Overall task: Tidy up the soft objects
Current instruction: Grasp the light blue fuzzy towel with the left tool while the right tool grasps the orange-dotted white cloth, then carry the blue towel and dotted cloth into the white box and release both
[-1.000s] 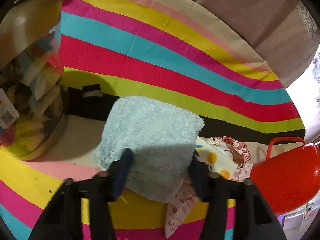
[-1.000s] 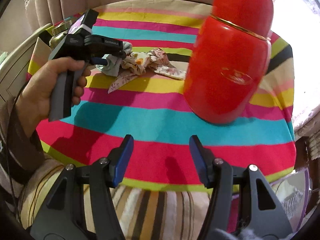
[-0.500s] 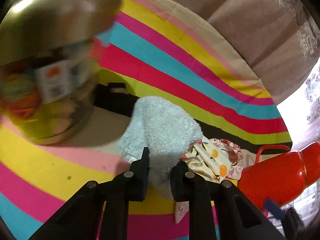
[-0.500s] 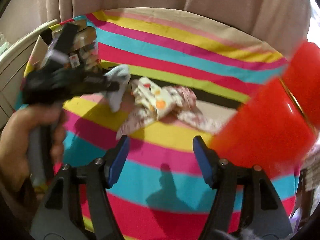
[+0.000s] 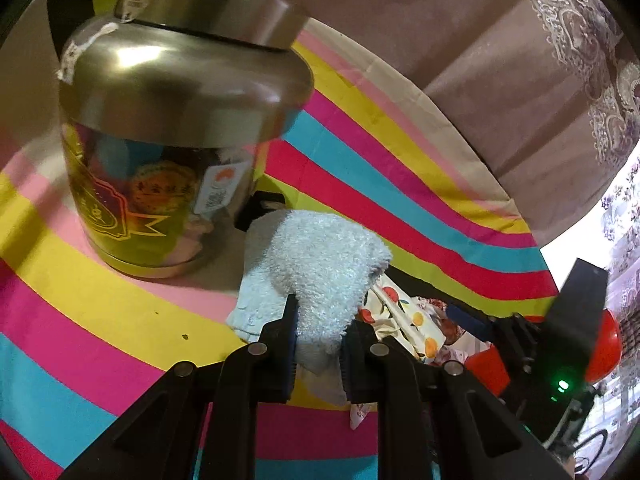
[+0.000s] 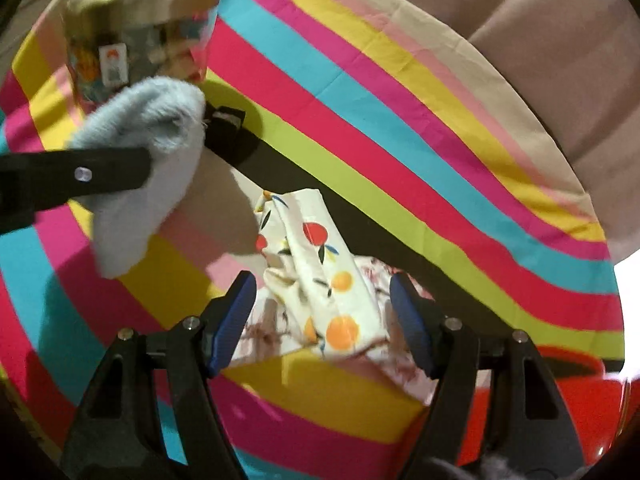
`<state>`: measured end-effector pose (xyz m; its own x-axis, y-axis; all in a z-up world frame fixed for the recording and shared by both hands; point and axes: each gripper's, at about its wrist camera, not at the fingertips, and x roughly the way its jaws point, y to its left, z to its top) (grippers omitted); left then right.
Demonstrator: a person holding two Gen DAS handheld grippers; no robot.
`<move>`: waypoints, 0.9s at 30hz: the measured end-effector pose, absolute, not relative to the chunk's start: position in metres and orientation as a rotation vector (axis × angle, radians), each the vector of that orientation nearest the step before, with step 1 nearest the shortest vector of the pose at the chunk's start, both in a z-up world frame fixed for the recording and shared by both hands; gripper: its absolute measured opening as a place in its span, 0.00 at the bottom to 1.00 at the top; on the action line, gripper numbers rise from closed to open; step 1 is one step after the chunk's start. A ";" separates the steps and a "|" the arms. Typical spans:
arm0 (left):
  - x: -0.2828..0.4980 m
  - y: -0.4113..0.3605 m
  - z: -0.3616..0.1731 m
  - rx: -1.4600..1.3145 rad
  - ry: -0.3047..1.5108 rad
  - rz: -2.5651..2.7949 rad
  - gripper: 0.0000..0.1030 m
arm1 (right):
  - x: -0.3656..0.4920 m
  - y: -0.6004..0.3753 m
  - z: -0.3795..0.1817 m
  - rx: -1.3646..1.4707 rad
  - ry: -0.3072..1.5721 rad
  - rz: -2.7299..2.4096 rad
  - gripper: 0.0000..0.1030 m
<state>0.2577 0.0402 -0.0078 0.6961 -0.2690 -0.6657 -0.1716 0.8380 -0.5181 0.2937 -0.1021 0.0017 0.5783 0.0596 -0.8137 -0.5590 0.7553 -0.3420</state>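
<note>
Towel [image 5: 320, 276] pinched in left tool [image 5: 318, 344], long axis upright; right tool [image 6: 322, 312] wide, opening over fruit-print cloth [image 6: 320, 276].

Steel-lidded glass jar [image 5: 172, 152]: white tag with orange logo and QR code
Jar's gold round emblem: characters, seemingly Chinese, too blurred to read

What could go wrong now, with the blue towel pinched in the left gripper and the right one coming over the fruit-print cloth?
The light blue towel hangs close to the steel-lidded jar; a swing might bump it. The right gripper, its jaws just opening, straddles the fruit-print cloth lying on a floral cloth; it may grab both.
</note>
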 end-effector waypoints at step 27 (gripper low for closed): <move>0.254 0.044 -0.008 -0.632 0.788 -0.084 0.17 | 0.275 -0.124 0.040 -0.368 0.817 0.404 0.15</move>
<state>0.2539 0.0444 -0.0080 0.7122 -0.2984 -0.6354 -0.1583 0.8136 -0.5595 0.2754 -0.1243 0.0397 0.6167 0.2036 -0.7604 -0.4808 0.8623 -0.1590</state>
